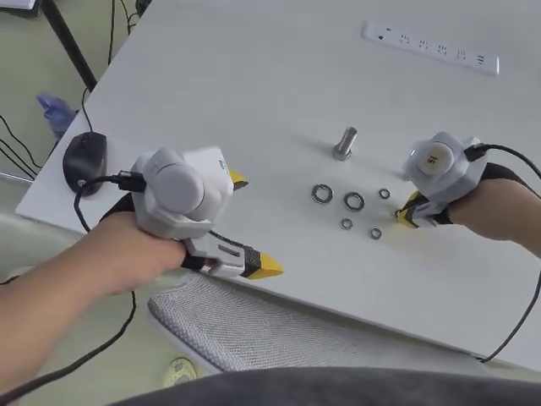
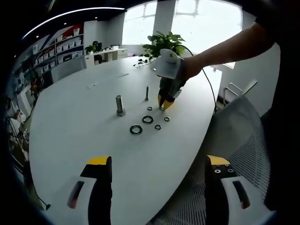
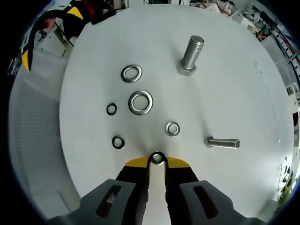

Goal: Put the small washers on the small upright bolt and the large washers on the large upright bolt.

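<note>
Left of the large bolt (image 1: 345,144): the left gripper (image 2: 158,185) hangs over the near edge of the white table (image 1: 254,85), with its jaws spread wide and nothing between them.
Just in front of the large bolt: two large washers (image 3: 140,102) lie flat, side by side.
In front and a little right of the large bolt: three small washers (image 3: 173,128) lie loose, near the large ones.
Right of the large bolt: the right gripper (image 3: 158,165) is low on the table, jaws almost pressed together, pinching one more small washer (image 3: 158,157) between the tips.
Further right of the large bolt: the small bolt (image 3: 224,142) stands upright, just beside the right gripper.
Step in hand: I judge it is the pick of this ring, to carry it to the small bolt.
How to do it well: keep the pinch firm, because only a thin rim is held. Lift straight up before going sideways, hold the ring level, bring its hole over the bolt tip, lower it, and only then open.
In the way: the nearest loose ring lies close to the tips and could be pushed. The small bolt is thin and may fall if it is hit from the side.
Far left of the large bolt: a black mouse (image 1: 84,159) sits at the table edge, well apart.
Behind and right of the large bolt: a white power strip (image 1: 431,46) lies well apart.
</note>
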Motion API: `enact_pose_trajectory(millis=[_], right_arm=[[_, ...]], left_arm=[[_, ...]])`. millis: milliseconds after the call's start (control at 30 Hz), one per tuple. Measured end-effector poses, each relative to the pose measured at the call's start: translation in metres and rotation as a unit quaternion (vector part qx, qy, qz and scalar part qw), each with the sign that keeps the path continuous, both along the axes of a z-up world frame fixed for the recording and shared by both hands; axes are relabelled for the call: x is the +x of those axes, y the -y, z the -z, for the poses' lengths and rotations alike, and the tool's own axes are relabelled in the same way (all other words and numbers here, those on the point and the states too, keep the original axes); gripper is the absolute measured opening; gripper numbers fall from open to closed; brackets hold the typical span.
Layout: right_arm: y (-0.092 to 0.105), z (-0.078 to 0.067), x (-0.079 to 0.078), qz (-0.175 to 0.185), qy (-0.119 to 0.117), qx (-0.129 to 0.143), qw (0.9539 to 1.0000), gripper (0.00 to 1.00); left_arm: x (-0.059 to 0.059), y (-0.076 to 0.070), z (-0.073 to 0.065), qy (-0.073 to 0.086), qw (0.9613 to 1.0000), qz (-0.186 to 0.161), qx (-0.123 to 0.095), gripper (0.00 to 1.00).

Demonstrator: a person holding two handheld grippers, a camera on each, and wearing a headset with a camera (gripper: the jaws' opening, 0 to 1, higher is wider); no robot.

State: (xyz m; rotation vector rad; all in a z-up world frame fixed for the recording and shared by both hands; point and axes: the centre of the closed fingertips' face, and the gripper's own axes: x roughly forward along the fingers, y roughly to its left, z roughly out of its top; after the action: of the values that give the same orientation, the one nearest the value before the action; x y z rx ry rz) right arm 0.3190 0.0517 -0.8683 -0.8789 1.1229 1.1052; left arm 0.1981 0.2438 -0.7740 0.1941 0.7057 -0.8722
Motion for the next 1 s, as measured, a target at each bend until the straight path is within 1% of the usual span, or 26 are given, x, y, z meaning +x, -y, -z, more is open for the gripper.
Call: enact_pose_trajectory(millis=[67, 133, 233, 333, 500, 567, 633, 767, 833, 867, 933, 1000], right_arm=[[-0.001, 0.001, 0.0, 0.002, 0.001, 0.002, 1.0, 0.12], [-0.002, 0.0, 0.0, 0.001, 0.002, 0.002, 1.0, 0.12], [-0.001, 0.0, 0.0, 0.004, -0.001, 0.002, 1.0, 0.12], [0.004, -0.004, 0.002, 0.007, -0.001, -0.003, 1.0, 0.12], [0.012, -0.016, 0.006, 0.009, 0.0, -0.006, 0.9999, 0.12], [0.021, -0.02, 0.016, 0.012, 0.0, -0.006, 0.9999, 0.12], [0.026, -0.027, 0.019, 0.014, 0.003, -0.008, 0.9999, 0.12], [0.03, -0.04, 0.026, 0.017, 0.007, -0.008, 0.9998, 0.12], [0.031, -0.048, 0.031, 0.012, 0.013, -0.01, 0.9998, 0.12], [0.031, -0.053, 0.034, 0.011, 0.016, -0.011, 0.9998, 0.12], [0.03, -0.06, 0.041, 0.012, 0.02, -0.007, 0.9997, 0.12], [0.029, -0.065, 0.046, 0.011, 0.023, -0.007, 0.9997, 0.12]], left_arm=[[0.0, -0.001, 0.0, -0.001, 1.0, -0.001, -0.001, 0.81], [0.0, -0.002, 0.0, 0.0, 1.0, 0.0, 0.003, 0.8], [0.001, -0.003, 0.0, 0.0, 1.0, -0.001, 0.003, 0.8], [0.002, -0.003, -0.001, 0.002, 1.0, -0.002, 0.004, 0.8], [0.008, -0.004, -0.003, 0.007, 0.9999, -0.004, 0.006, 0.8], [0.011, -0.005, -0.005, 0.01, 0.9999, -0.008, 0.004, 0.8], [0.012, -0.005, -0.005, 0.013, 0.9999, -0.01, 0.003, 0.8], [0.013, -0.007, -0.003, 0.008, 0.9998, -0.019, 0.001, 0.83], [0.014, -0.008, -0.003, 0.008, 0.9997, -0.023, -0.003, 0.86], [0.014, -0.008, -0.002, 0.006, 0.9997, -0.025, -0.005, 0.87], [0.013, -0.007, -0.002, 0.005, 0.9996, -0.025, -0.008, 0.89], [0.014, -0.006, -0.002, 0.004, 0.9996, -0.026, -0.01, 0.91]])
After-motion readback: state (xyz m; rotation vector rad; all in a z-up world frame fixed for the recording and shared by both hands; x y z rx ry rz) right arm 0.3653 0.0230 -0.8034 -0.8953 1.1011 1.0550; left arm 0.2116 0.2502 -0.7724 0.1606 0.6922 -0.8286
